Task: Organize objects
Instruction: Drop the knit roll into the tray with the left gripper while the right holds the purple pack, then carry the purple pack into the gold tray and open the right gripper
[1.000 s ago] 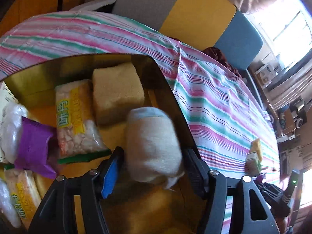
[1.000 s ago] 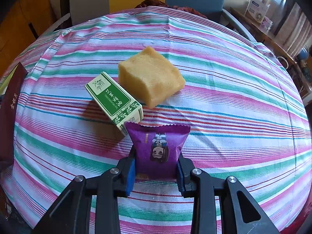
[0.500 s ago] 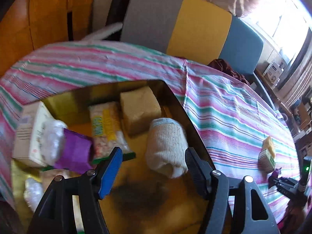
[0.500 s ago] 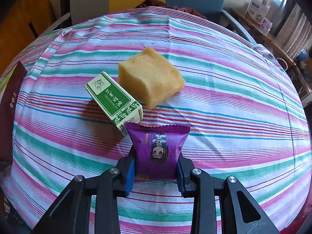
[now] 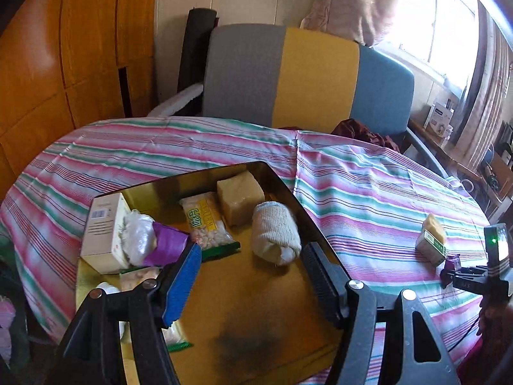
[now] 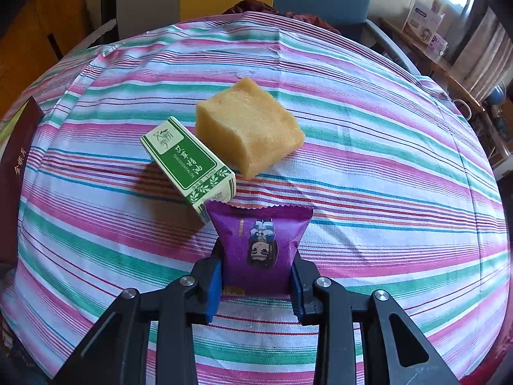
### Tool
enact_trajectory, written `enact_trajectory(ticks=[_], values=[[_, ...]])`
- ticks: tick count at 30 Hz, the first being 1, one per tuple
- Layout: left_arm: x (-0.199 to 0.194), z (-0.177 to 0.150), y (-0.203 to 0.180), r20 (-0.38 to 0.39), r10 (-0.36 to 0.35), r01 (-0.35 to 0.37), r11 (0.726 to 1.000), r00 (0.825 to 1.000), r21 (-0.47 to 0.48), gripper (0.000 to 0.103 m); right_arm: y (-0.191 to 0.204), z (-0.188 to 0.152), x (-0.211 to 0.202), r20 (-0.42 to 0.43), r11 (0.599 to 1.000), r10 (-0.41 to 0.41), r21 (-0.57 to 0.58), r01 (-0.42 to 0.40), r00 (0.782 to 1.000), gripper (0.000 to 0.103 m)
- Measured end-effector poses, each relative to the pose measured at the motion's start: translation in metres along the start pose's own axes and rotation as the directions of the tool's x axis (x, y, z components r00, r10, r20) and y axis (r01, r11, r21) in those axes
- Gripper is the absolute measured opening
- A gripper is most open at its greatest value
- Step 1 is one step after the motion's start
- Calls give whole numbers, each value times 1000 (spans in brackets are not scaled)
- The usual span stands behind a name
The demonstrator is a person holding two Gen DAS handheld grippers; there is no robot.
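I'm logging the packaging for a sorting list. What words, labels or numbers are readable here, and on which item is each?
"ESSENTIAL OIL", "10ml": green and white box; its large Chinese characters are stylised, not surely readable.
Gold Chinese characters: dark red box at the left edge, too slanted to read.
Purple packet: cartoon figure only, small print unreadable.
Snack bag in the tray: green characters on yellow, blurred.
White box: barcode and fine print, too small.

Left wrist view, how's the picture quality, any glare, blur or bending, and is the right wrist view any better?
Left wrist view: the window is blown out white, the striped tablecloth bows under fisheye distortion, and a dark shadow blotch lies on the gold tray. Right wrist view: evenly lit and sharp; the green box casts a crisp shadow to its left, and the cloth's stripes curve towards the edges.
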State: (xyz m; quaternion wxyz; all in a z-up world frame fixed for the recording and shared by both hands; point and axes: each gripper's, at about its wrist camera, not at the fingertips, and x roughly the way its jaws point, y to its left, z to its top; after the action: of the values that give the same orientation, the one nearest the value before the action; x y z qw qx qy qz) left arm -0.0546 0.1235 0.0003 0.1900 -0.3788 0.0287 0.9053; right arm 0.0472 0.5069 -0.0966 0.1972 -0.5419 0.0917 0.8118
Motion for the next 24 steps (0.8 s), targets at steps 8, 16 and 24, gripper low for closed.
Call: enact_trajectory(ticks=[8,16,24], values=[[-12,-11,6,-3,-7,7,1000,1000,-15,67,4,-1,-1,1,1000,-18,-19,18,1000,34],[-19,-16,14,1,-12,12,999,1000,-30,67,5,-3,-7,-9,999,-32,8,32,999,33],[-25,-17,27,13,-14,15,999,1000,-50,67,23,8,-59,129,994,59,87,-70,990,34]])
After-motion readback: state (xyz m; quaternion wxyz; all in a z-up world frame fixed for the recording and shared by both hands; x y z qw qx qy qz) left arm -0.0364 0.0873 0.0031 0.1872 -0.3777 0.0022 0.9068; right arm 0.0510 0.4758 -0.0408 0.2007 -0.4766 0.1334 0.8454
